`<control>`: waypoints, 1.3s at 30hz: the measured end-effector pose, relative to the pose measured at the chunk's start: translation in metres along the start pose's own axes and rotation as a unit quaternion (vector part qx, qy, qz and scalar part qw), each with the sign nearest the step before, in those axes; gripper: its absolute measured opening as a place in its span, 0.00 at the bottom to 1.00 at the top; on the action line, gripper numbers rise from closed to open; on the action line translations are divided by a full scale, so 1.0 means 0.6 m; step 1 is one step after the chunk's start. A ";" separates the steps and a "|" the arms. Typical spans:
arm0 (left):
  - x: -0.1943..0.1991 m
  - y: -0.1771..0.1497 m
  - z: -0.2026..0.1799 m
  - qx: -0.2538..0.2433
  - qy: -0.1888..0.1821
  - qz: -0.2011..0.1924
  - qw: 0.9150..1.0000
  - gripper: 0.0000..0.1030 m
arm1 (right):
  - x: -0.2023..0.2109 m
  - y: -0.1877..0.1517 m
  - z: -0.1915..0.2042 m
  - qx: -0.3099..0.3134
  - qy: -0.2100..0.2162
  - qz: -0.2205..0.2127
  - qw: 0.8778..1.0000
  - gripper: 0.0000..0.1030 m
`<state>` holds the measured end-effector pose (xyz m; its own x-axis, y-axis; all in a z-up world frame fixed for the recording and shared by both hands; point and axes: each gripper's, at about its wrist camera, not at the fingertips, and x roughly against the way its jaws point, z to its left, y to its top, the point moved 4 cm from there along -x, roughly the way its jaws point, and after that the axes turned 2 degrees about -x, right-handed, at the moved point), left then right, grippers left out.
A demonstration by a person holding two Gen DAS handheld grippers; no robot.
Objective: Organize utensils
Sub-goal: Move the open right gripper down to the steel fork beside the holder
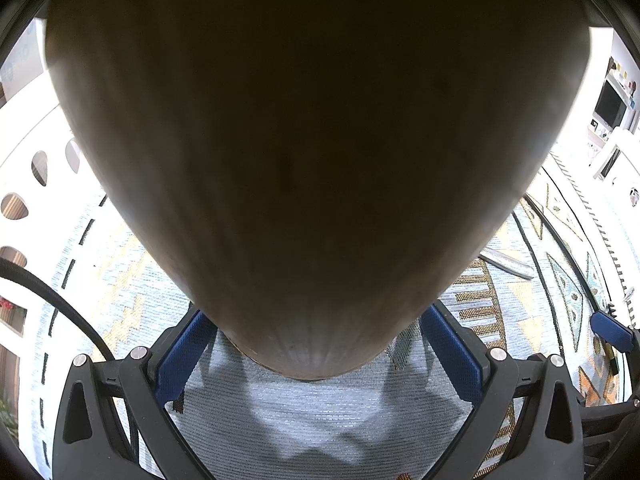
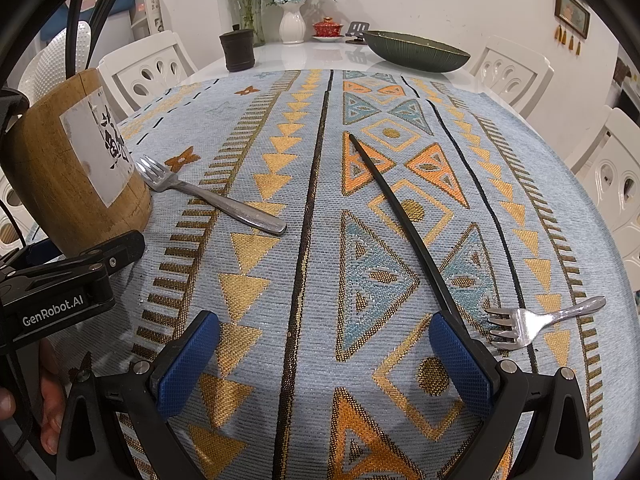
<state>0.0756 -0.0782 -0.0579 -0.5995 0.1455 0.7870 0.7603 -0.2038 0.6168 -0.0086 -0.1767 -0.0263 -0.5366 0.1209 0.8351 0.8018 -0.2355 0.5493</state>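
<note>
Wooden holder [image 2: 76, 160] steadied by my left tool, three utensils not yet in it.

I read the holder, at the cloth's left edge, as the landmark. My left tool [image 1: 316, 344] has its pads on either side of the base, seemingly clamped, and I judge that is to keep the holder from sliding. Chopsticks [image 2: 86, 8] already stand in it. One fork [image 2: 212, 196] lies just beside it, tines touching or nearly touching its wall. A black chopstick [image 2: 404, 224] lies further right on the surface, another fork [image 2: 536, 320] beyond. My right tool [image 2: 324, 364] hovers spread apart and empty, its right pad by the chopstick's near end.
</note>
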 end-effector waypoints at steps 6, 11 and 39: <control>0.000 -0.002 0.001 0.000 -0.002 0.000 1.000 1.00 | 0.006 -0.005 0.004 0.000 0.000 0.000 1.000 1.00; 0.000 -0.005 0.006 0.004 -0.010 0.002 1.000 1.00 | 0.001 0.006 0.001 -0.008 0.001 0.054 0.999 1.00; -0.006 -0.007 0.019 0.004 -0.002 0.001 1.000 1.00 | -0.082 0.180 0.105 0.261 0.219 0.187 0.921 0.41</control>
<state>0.0773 -0.0670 -0.0630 -0.5973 0.1486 0.7881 0.7633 -0.1965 0.6155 0.1210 -0.1471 -0.0065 -0.1607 -0.3019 0.9397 0.9079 0.3283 0.2608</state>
